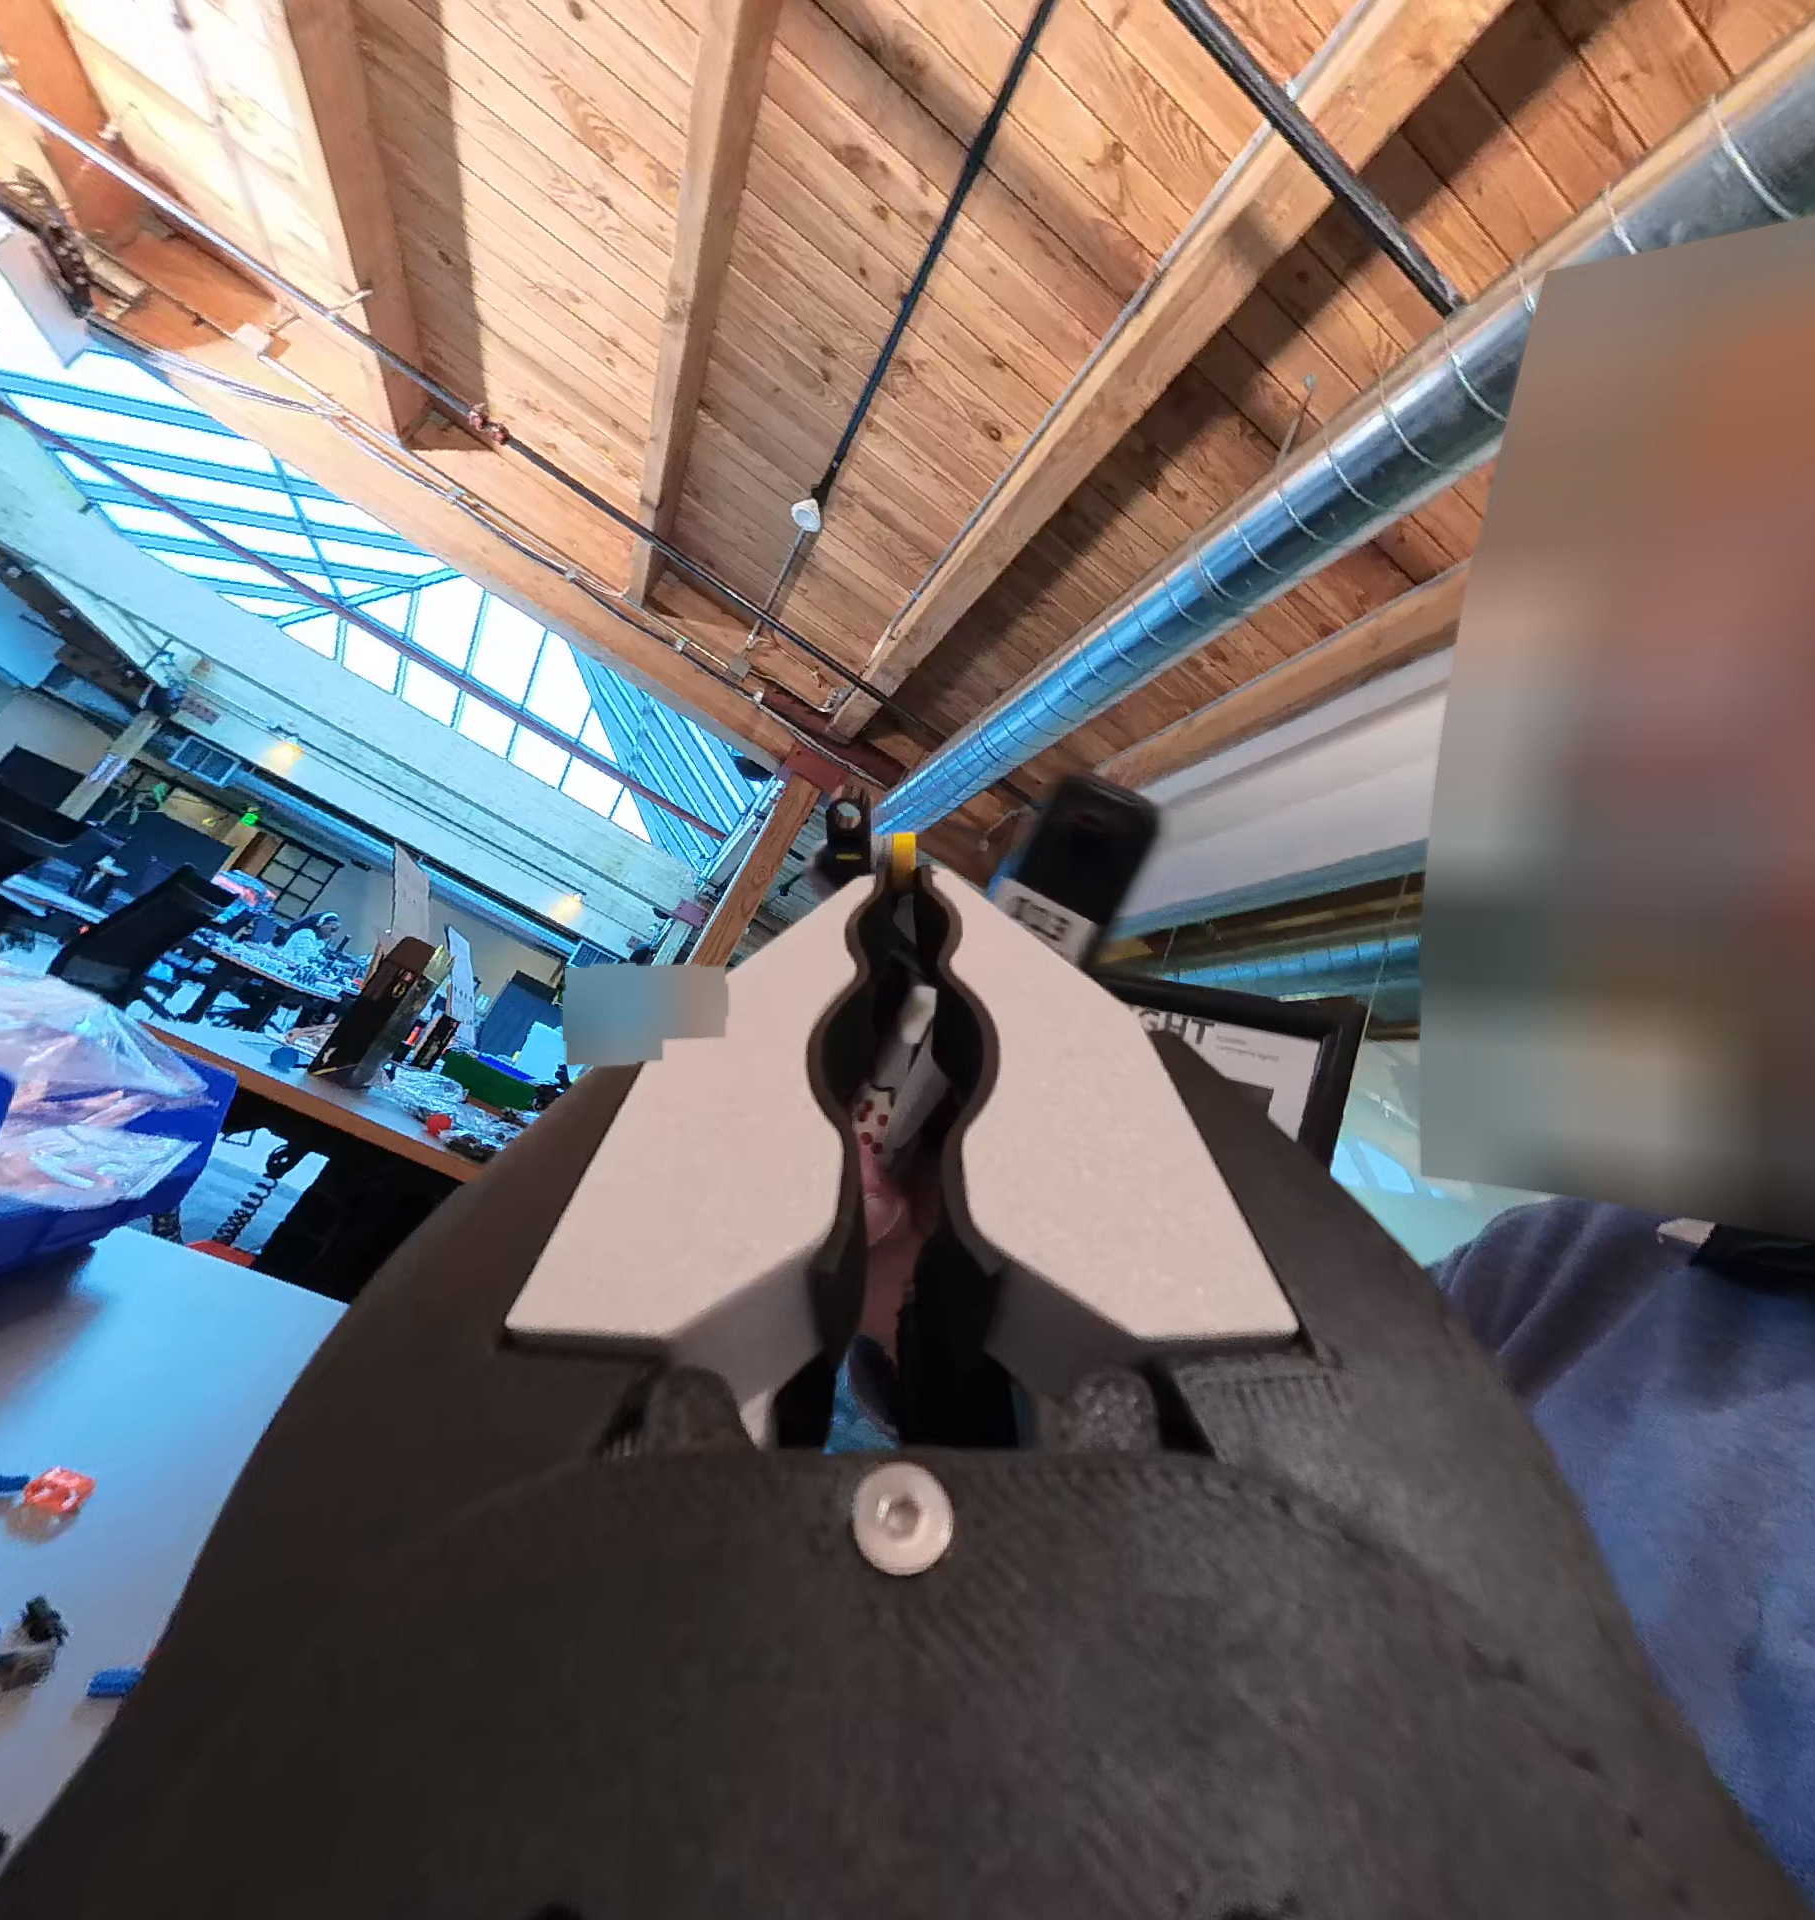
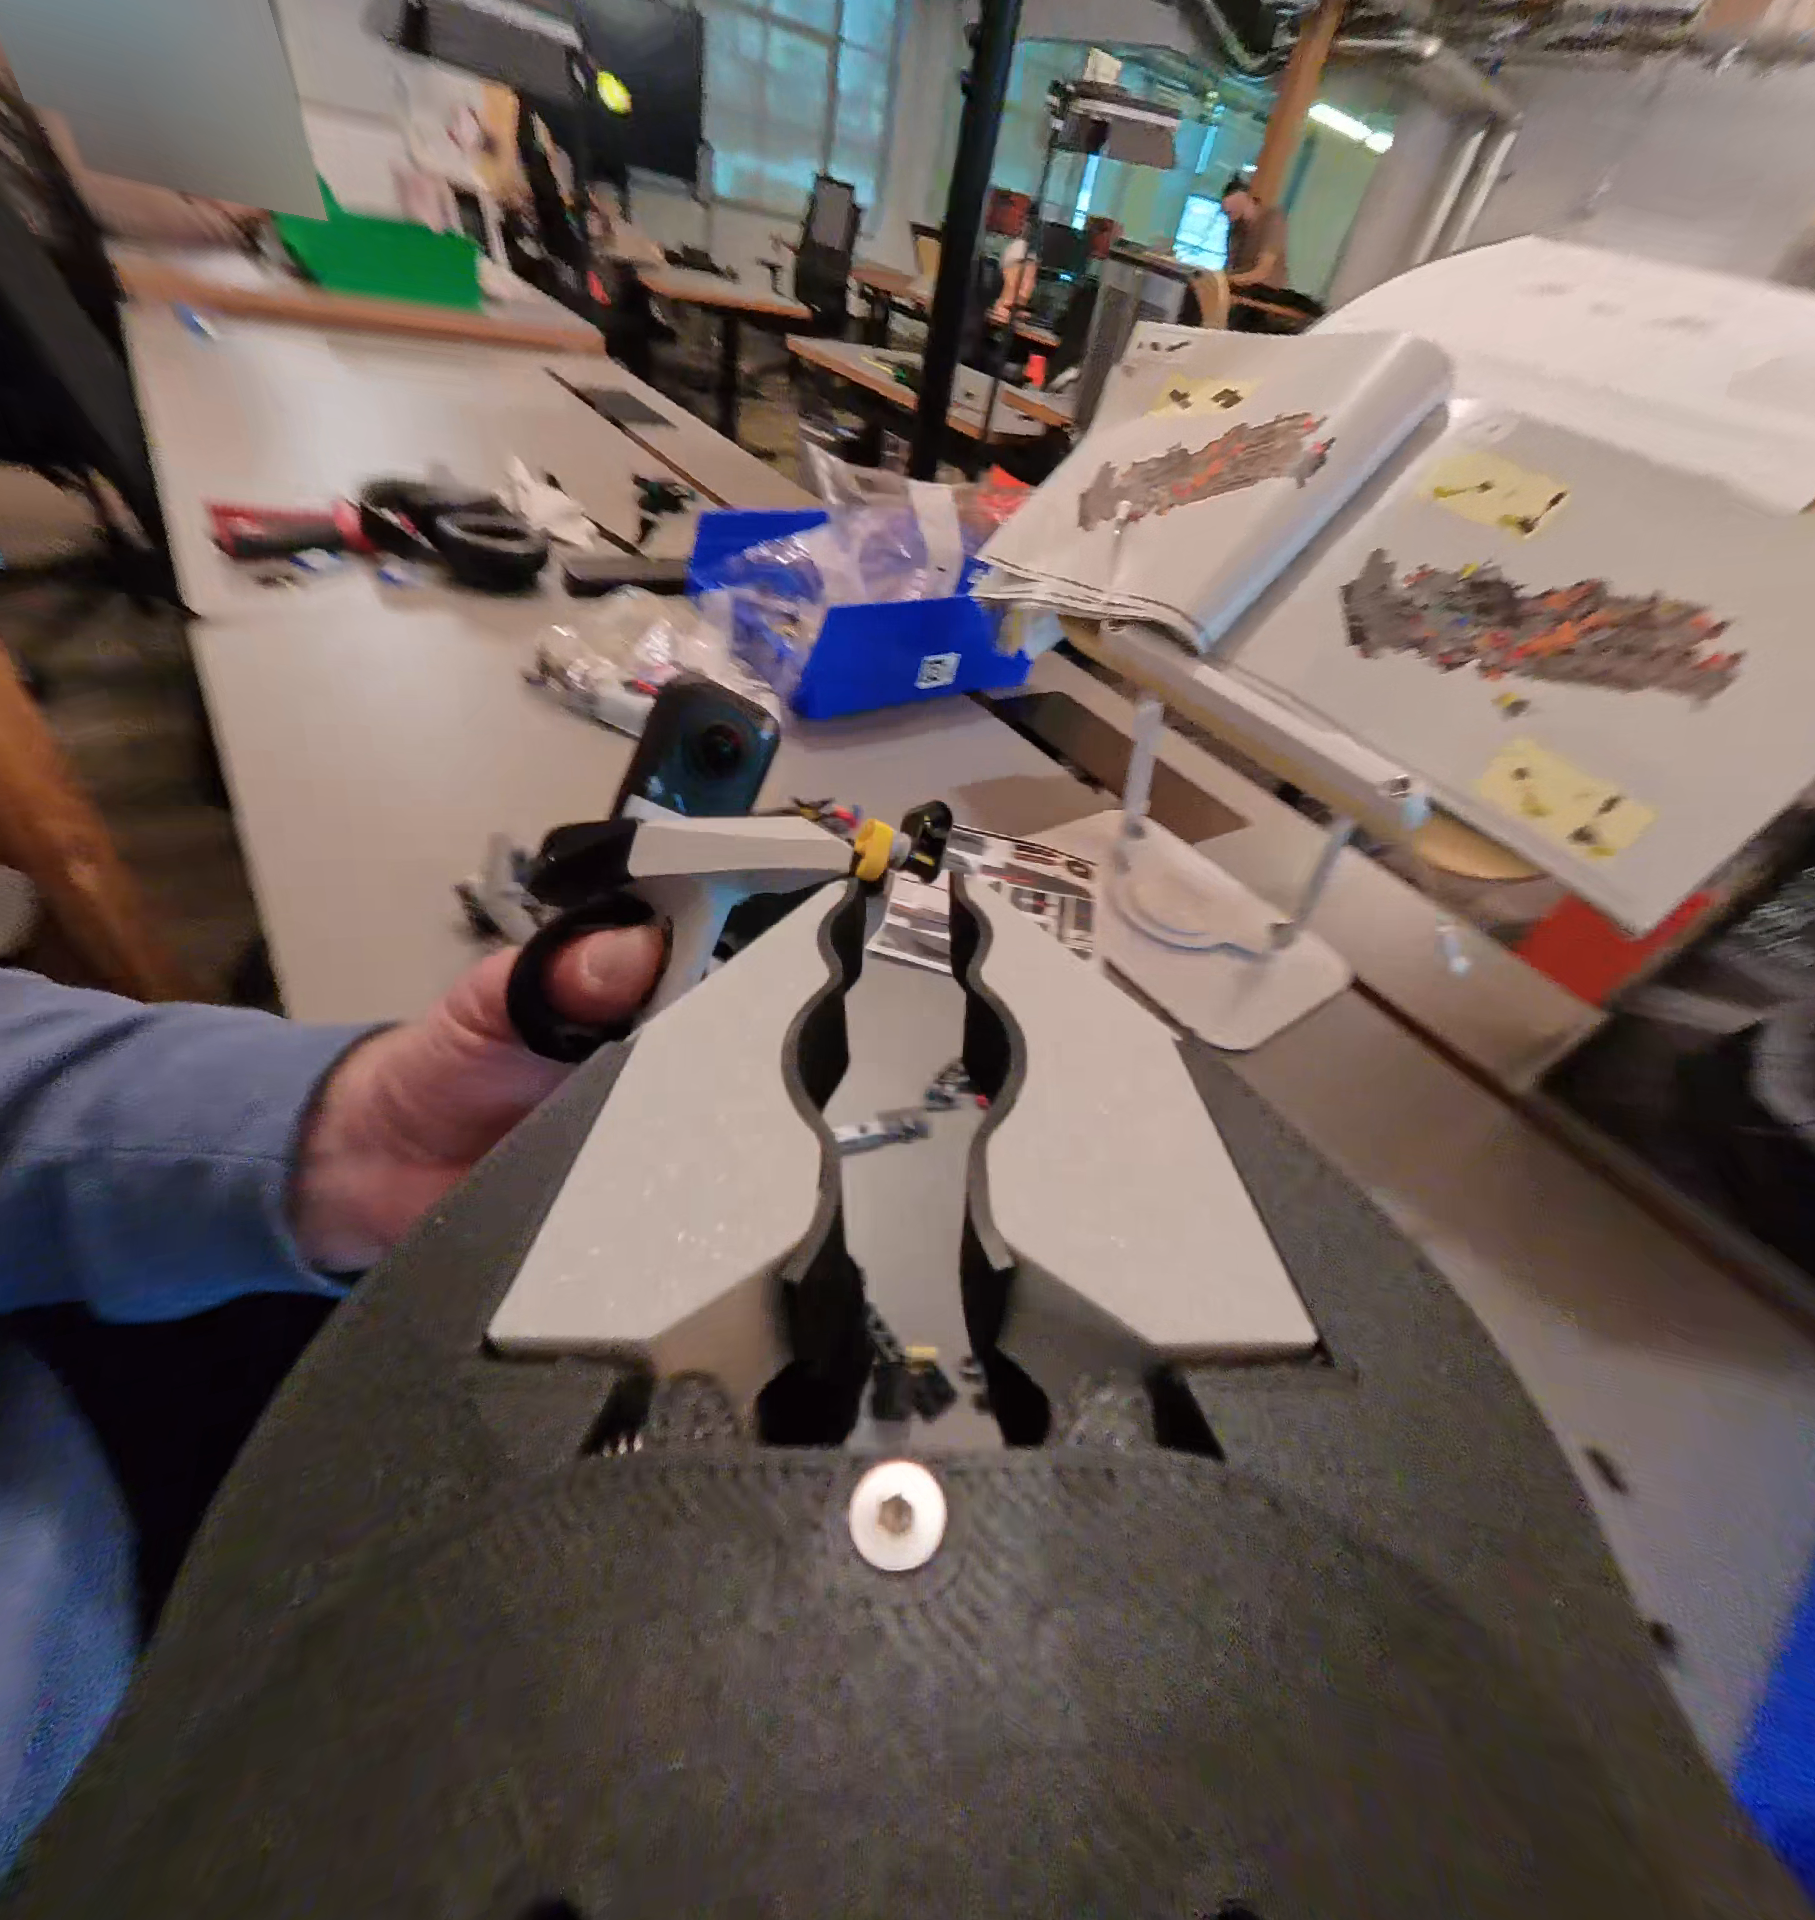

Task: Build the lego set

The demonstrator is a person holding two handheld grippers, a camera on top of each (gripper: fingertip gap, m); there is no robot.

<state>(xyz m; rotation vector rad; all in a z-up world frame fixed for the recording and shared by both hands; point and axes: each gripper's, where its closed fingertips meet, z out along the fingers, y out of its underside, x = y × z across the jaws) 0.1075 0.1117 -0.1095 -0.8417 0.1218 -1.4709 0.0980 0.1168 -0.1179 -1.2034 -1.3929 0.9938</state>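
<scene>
Ceiling (image 1: 778,312) is clad in wood planks, carried on timber beams (image 1: 695,291). A spiral-wound metal duct (image 1: 1246,582) and a black conduit (image 1: 934,239) are run beneath it. Daylight is admitted through a sloped skylight (image 1: 415,623); cool blue cast there, warm tone on the wood. Long grey worktables (image 2: 383,748) are set in rows, with further desks and black office chairs (image 2: 830,249) seen behind, blurred. A black vertical pole (image 2: 960,239) is stood mid-room. A timber post (image 2: 1287,94) and windows (image 2: 778,73) are visible at the far wall. Floor is not clearly seen.
</scene>
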